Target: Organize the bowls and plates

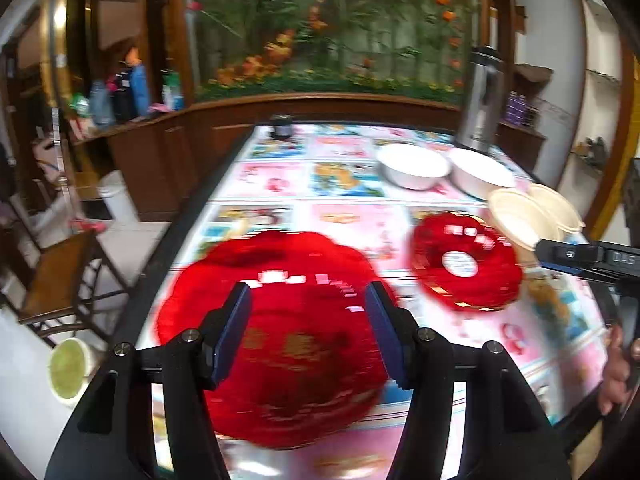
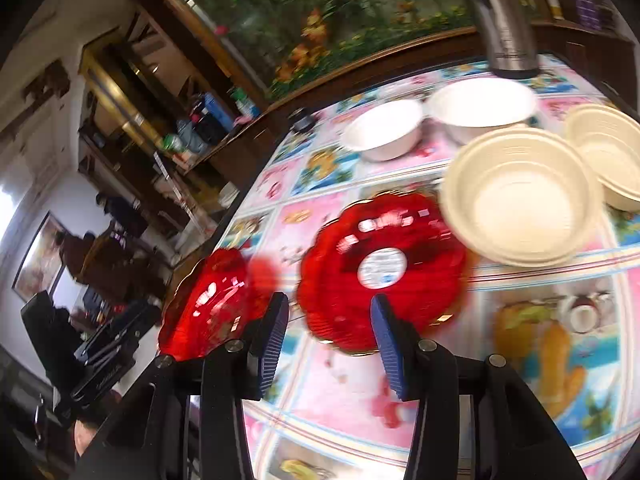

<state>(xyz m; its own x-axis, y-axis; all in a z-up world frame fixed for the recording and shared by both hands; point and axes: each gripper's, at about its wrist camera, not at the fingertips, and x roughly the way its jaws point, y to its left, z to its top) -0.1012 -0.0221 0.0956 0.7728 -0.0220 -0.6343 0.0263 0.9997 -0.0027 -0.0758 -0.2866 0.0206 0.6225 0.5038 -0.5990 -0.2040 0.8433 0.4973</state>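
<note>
On the table [image 1: 280, 184], under a glossy cloth of bright picture squares, we count two red plates, two white bowls and two cream bowls. The near plate [image 1: 280, 320] and the far plate [image 1: 466, 266] are shiny, scallop-edged plastic; the far one bears a round white sticker. The white bowls [image 1: 412, 164] are smooth and sit touching; the cream bowls [image 2: 520, 196] are ribbed and lie just beside the far plate. A steel flask [image 1: 480, 100] stands behind them. Our left gripper [image 1: 308, 316] hangs over the near plate, fingers spread, pinching nothing. Our right gripper [image 2: 330, 332] also stands spread and empty, before the far plate.
</note>
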